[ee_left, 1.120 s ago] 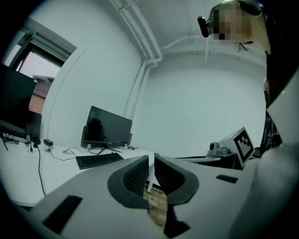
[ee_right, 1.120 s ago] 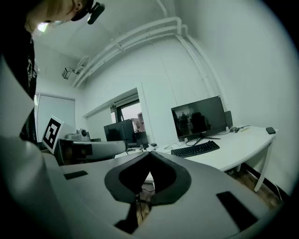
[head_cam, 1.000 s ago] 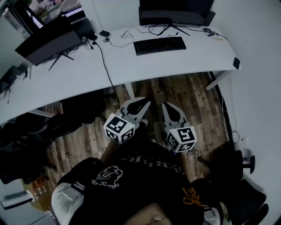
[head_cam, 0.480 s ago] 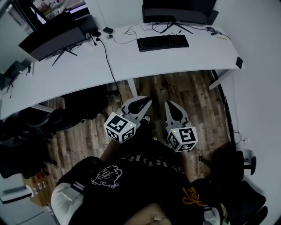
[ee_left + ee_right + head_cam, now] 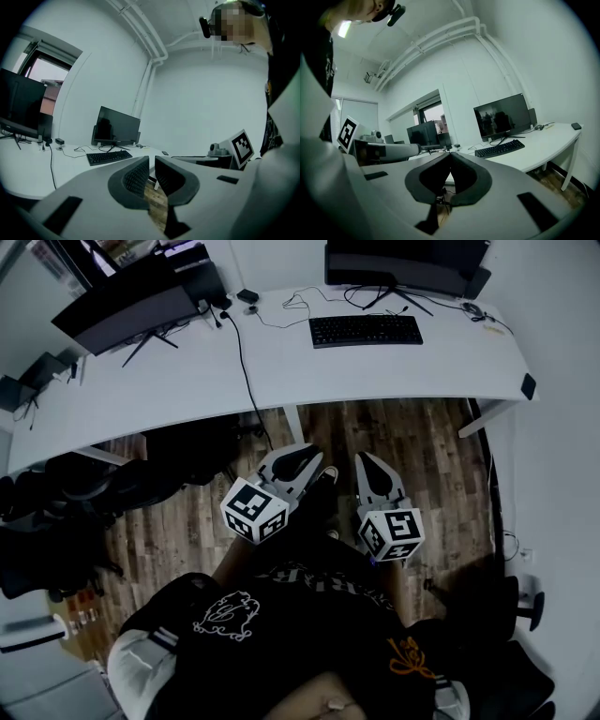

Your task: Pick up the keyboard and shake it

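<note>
Head view puts the black keyboard (image 5: 366,330) flat on the far side of the white desk (image 5: 281,381), just in front of a dark monitor (image 5: 403,263), with its long axis running side to side across the frame, parallel to the monitor's foot. Neither claw touches it: both hang well short of the desk, over the wooden floor (image 5: 412,442) and close to the person (image 5: 281,643). The left gripper (image 5: 302,463) has its pads pressed almost together, only a thin slit showing between them, and nothing sits in that slit; in the left gripper view (image 5: 151,163) the keyboard (image 5: 108,157) lies far beyond the tips, to their left. The right gripper (image 5: 373,470) is likewise pinched closed and empty, its tips meeting in the right gripper view (image 5: 450,155), where the keyboard (image 5: 499,149) appears off to the right, below the monitor (image 5: 502,117). A black cable (image 5: 246,367) trails across the desk toward its near edge, and a second monitor (image 5: 122,306) stands at the left end. Compared with a second ago, the keyboard sits on the same spot of the desk but appears further right in the head view, the desk having slid that way in frame, while both claws stay closed and keep about the same place.
</note>
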### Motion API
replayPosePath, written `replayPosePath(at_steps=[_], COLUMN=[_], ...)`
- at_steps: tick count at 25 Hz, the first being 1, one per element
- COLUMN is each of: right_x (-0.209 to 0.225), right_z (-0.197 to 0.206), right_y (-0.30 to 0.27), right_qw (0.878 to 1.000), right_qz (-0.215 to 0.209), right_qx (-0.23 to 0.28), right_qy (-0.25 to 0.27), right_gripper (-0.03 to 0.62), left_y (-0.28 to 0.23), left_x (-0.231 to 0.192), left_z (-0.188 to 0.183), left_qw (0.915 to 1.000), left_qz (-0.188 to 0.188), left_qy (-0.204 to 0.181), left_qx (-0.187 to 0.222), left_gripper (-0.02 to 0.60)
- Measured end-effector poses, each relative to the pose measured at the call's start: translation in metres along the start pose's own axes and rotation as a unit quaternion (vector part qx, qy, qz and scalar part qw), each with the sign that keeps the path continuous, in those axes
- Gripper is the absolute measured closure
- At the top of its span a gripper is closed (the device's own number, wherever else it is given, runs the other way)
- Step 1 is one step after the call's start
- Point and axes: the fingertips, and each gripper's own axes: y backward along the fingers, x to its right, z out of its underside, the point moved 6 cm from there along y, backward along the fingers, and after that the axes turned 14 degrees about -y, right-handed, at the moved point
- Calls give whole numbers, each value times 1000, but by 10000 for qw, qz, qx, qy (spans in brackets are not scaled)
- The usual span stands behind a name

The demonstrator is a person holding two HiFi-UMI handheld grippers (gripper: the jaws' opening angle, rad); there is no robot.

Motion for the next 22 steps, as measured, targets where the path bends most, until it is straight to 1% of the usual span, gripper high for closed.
replayPosePath(at_steps=[6, 11, 15, 22], right_x=[24, 57, 80, 112], right_z=[-10, -31, -52, -91], right_y=[-21, -53, -90, -156], right_qw=[9999, 9998, 9996, 9993], right_qz=[51, 163, 229, 360], right_qx=[-87, -135, -173, -138], right_qy=[-29, -20, 19, 11], right_gripper=[582, 582, 582, 582], left_y=[-35, -77, -112, -171], left_x=[-17, -46, -85, -159], left_z=[1, 0, -1, -16], left_qw=[9999, 9999, 9999, 9999], left_qz=[105, 113, 61, 88], left_qy=[84, 101, 134, 113], left_qx=[-47, -56, -56, -36], left_gripper=[532, 532, 532, 532])
